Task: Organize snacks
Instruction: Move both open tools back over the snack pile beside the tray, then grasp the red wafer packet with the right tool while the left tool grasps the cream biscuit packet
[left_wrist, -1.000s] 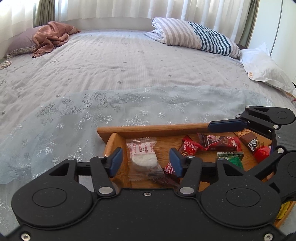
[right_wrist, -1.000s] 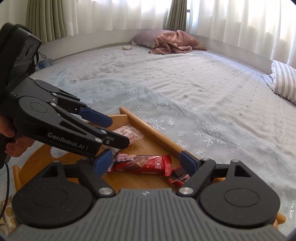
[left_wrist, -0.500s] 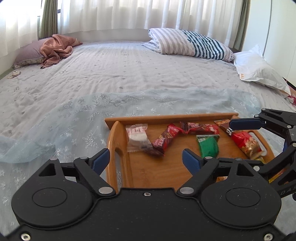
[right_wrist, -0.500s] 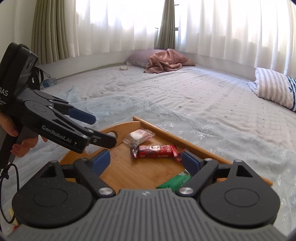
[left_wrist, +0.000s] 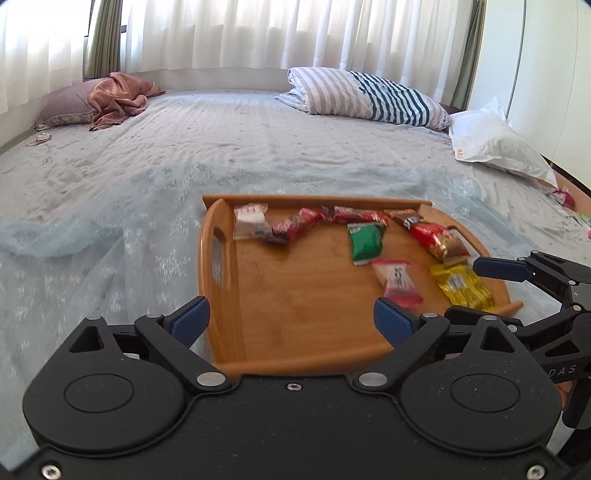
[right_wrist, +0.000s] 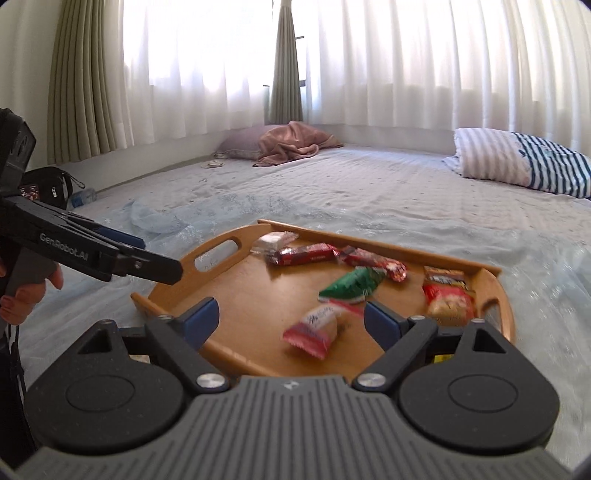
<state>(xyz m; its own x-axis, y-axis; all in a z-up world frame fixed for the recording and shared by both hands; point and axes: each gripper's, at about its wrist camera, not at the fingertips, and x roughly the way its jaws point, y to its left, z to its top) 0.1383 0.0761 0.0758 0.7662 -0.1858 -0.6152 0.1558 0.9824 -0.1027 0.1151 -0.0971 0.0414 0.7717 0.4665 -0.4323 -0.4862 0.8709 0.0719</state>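
Both tongs have drawn back toward you from the wooden tray: your left gripper, which a second ago had its pads down over the clear white-candy packet at the tray's far left, is now opening wide with nothing between its jaws, and your right gripper is likewise spread and empty, its jaws widening a touch more slowly. Nearest to you on the tray lie the pink-and-white candy, blurred in both views, and to its right the yellow packet, just beside the blue pad of your right tool as the left camera sees it. Further in sits the green packet, with the red nut packet and a small brown bar to the right. Along the far wall run two red bars and the clear packet, which appears to rest where you let it go. With both hands free and every snack in view lying on the tray, I judge this placement finished; more wrappers look to lie on the bedspread at the far right, too small to identify, so the sorting is probably not over. Beyond, the striped pillow and pink blanket rest against the curtains.
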